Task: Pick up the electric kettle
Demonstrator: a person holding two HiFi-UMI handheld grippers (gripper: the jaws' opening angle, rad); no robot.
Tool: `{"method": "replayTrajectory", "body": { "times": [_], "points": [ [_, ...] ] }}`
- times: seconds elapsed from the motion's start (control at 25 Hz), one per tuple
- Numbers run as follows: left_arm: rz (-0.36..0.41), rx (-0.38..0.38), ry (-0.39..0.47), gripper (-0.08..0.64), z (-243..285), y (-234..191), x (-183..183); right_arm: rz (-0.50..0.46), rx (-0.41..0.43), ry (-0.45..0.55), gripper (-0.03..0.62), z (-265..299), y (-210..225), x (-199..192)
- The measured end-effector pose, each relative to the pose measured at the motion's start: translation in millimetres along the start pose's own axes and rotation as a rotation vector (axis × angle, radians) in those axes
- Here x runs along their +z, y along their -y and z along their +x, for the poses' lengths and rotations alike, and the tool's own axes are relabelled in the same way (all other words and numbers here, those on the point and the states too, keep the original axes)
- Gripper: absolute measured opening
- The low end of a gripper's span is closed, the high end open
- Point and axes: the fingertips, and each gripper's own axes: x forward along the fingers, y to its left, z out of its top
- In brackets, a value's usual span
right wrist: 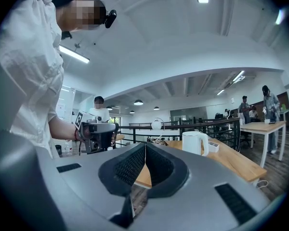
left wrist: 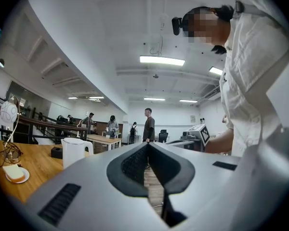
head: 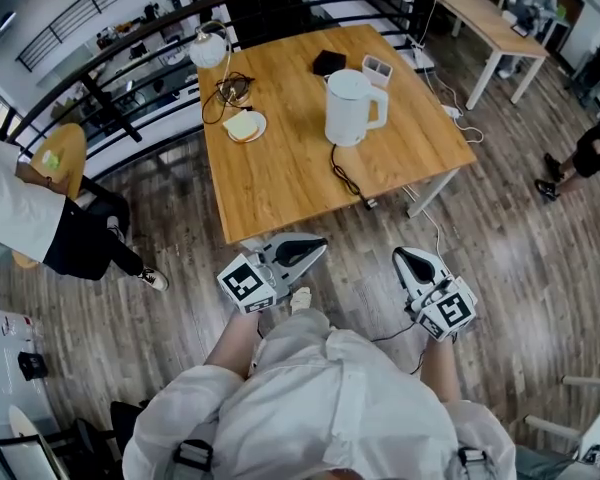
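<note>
Left tongs and right tongs are shut and empty. This is the reach: go to the kettle, then open up.

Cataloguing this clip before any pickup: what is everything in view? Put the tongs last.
table: one, wooden, centre
electric kettle: one, white, upright on table, right of middle
cord: one, black, trailing from kettle to near table edge
plate: one, white, bread on it, left of kettle
lamp: one, white, table's far-left corner
second table: one, wooden, far right
bystander: one, white top, dark trousers, far left
left tongs: one, grey, shut, empty, short of table
right tongs: one, grey, shut, empty, short of table
</note>
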Motion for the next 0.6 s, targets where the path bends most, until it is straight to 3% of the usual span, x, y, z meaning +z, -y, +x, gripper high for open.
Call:
{"method": "replayTrajectory", "body": {
  "times": [0.32, 0.6],
  "points": [
    [0.003, -0.014, -0.002, 0.008, 17.1, -23.5, -4.5, 0.003, -0.005, 0.004, 0.009, 14.7, 22.1, -2.8],
    [-0.011, -0.028, -0.002, 0.008, 27.3, -68.7, -8.4, 0.015, -0.022, 0.001, 0.009, 47.6, 48.8, -2.0]
  ]
}}
